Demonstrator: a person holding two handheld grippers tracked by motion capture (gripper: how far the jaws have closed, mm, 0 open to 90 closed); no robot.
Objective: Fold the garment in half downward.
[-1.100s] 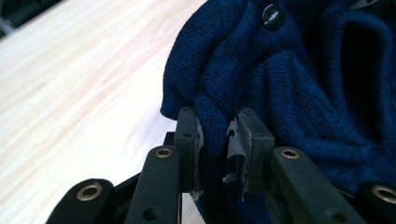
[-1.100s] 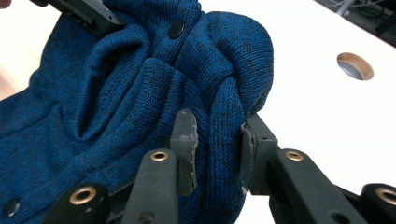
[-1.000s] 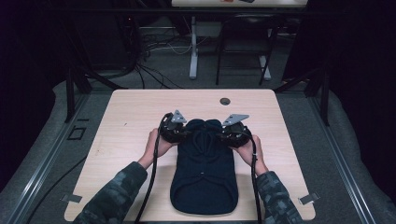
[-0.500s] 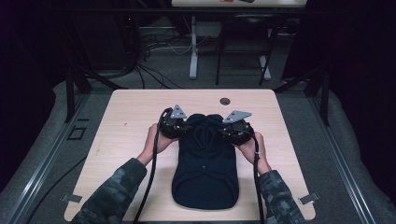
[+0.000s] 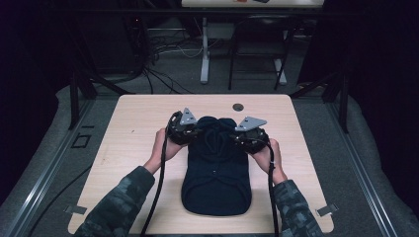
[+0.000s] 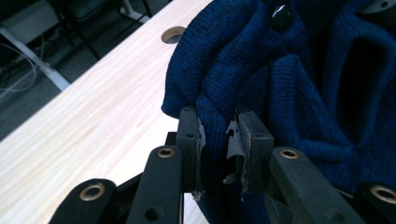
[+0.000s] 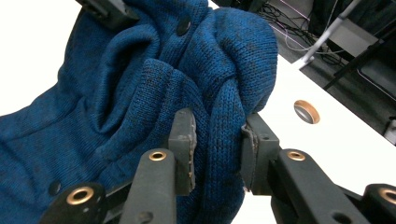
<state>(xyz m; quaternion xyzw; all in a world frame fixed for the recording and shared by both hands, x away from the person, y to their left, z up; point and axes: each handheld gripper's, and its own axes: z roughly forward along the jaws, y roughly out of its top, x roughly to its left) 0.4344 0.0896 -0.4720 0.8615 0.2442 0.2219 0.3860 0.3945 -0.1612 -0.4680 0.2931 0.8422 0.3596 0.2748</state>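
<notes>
Both hand-held grippers [image 6: 219, 154] [image 7: 215, 149] clamped — blue sweater [image 5: 216, 168]

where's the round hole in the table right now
In the high view the round hole sits near the table's far edge, a little right of centre, just beyond the blue knit garment and clear of it.

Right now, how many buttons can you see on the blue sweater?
2: one button near the far folded edge, another lower on the sweater; folds may hide more.
</notes>
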